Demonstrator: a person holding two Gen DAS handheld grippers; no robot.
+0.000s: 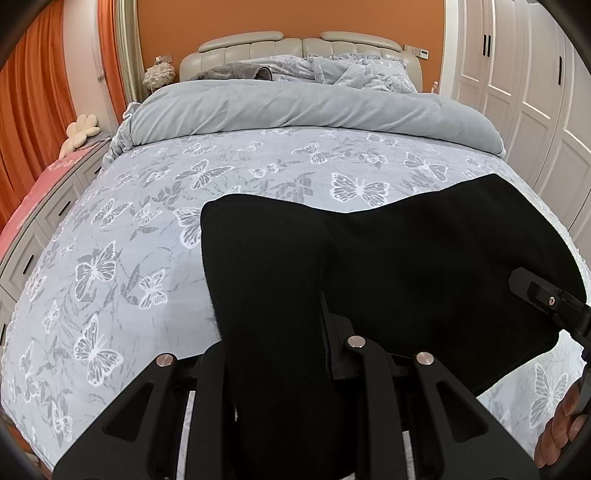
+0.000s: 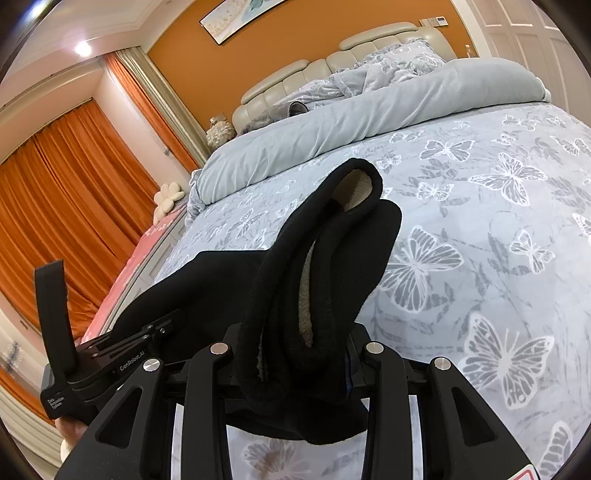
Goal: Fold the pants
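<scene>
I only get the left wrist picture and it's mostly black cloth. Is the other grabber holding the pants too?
Observer: Yes. In the right wrist view the right gripper is clamped on a bunched edge of the black pants.
Operator: Are the pants just black all over?
Observer: No. That view shows a cream fleecy lining inside the folds.
Operator: Is there anything on the wall up high?
Observer: A long framed picture hangs on the orange wall above the headboard.
Operator: And my grabber, what does it look like from there?
Observer: The left gripper sits low at the left, its fingertips hidden in the cloth.
</scene>
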